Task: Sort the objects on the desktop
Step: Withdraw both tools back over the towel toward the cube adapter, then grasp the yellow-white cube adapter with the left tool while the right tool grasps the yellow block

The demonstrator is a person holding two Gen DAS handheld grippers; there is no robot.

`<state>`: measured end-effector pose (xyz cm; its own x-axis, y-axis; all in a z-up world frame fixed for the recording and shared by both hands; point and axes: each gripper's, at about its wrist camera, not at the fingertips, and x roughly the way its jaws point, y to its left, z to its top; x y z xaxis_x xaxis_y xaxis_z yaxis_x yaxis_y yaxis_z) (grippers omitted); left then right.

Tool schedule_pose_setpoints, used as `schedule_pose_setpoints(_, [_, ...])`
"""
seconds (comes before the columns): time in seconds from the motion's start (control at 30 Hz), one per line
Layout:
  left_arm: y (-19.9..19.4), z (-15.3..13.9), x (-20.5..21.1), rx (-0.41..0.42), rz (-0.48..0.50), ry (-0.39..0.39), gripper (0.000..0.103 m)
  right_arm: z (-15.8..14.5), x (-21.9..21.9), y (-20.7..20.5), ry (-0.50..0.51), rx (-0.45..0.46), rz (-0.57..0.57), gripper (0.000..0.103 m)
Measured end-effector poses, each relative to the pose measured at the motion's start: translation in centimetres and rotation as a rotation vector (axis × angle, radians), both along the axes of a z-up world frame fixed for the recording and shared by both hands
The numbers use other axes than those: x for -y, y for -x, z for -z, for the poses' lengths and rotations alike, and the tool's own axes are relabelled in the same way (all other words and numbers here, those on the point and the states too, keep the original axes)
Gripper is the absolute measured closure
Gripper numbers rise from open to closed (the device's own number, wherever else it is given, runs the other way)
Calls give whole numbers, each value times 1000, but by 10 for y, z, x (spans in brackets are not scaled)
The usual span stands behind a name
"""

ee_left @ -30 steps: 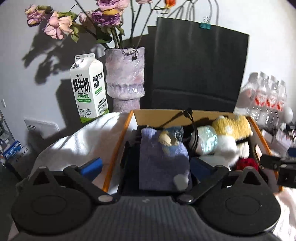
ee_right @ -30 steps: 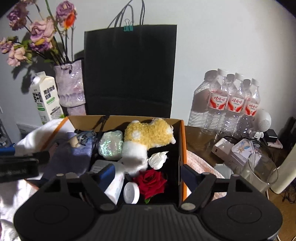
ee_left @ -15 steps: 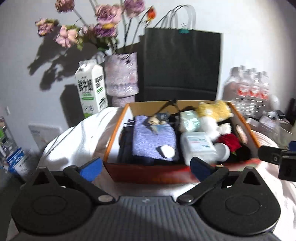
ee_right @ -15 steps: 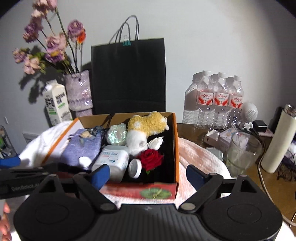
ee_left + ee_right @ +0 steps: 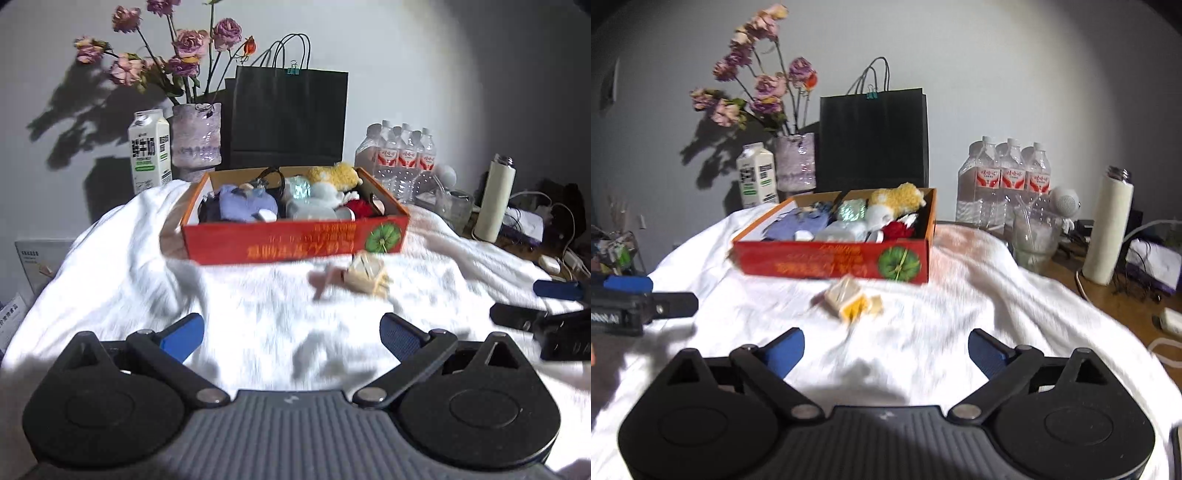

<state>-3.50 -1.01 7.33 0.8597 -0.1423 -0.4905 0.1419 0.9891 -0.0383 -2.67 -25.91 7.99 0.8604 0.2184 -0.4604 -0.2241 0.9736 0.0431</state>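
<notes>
Cloth (image 5: pixel 122 280): white, rumpled, spread over the lower half of both views; everything I sort lies on it.
Bag (image 5: pixel 290 120): black paper, upright against the wall, upper centre, behind the box.
Box (image 5: pixel 295 242): red-fronted cardboard tray, centre of the left view, left of centre in the right view (image 5: pixel 831 260); it rests on the cloth.
Box contents: a purple cloth (image 5: pixel 245 206) at the left, a yellow plush (image 5: pixel 334 173) at the back right, a red rose (image 5: pixel 360 208) at the right; the other pieces are too blurred to name.
Vase (image 5: pixel 197 134): mottled purple, holding faded flowers, upper left, between the carton and the bag.
Bottles (image 5: pixel 1006 184): shrink-wrapped pack, right of the box.
Carton (image 5: pixel 149 151): white milk carton, left of the vase.
Flask (image 5: pixel 1108 229): white, uncapped, far right on bare wood.
My left gripper (image 5: pixel 291 334): bottom of the left view, blue pads spread wide over the cloth, nothing between them.
My right gripper (image 5: pixel 886 349): bottom of the right view, jaws opening, nothing between them.
Small packet (image 5: pixel 847 297): tan and yellow, blurred, on the cloth just in front of the box, ahead of my right gripper and apart from both.
</notes>
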Motion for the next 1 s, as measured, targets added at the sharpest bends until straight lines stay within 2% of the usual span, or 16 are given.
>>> schedule_pose_setpoints(0.13, [41, 24, 0, 29, -33, -10, 0, 12, -2, 39, 54, 68, 40, 7])
schedule_pose_setpoints(0.23, [62, 39, 0, 35, -9, -7, 0, 24, -3, 64, 111, 126, 28, 7])
schedule_pose_setpoints(0.33, [61, 47, 3, 29, 17, -20, 0, 32, -2, 72, 119, 123, 2, 7])
schedule_pose_setpoints(0.43, [50, 42, 4, 44, 27, 0, 0, 35, 0, 70, 113, 121, 11, 7])
schedule_pose_setpoints(0.53, [24, 33, 14, 60, 107, 15, 0, 33, 3, 63, 86, 118, 21, 7])
schedule_pose_setpoints(0.73, [-66, 23, 60, 76, 250, -67, 0, 27, 9, 28, 47, 88, 22, 10])
schedule_pose_setpoints(0.87, [-118, 35, 79, 36, 260, -45, 0, 23, 16, 3, 35, 80, 26, 17])
schedule_pose_setpoints(0.93, [-139, 43, 83, 14, 269, -38, 7, 23, 20, -11, 23, 65, 24, 19])
schedule_pose_setpoints(1.0, [-154, 52, 84, -12, 262, -35, 18, 23, 22, -25, 16, 52, 25, 20])
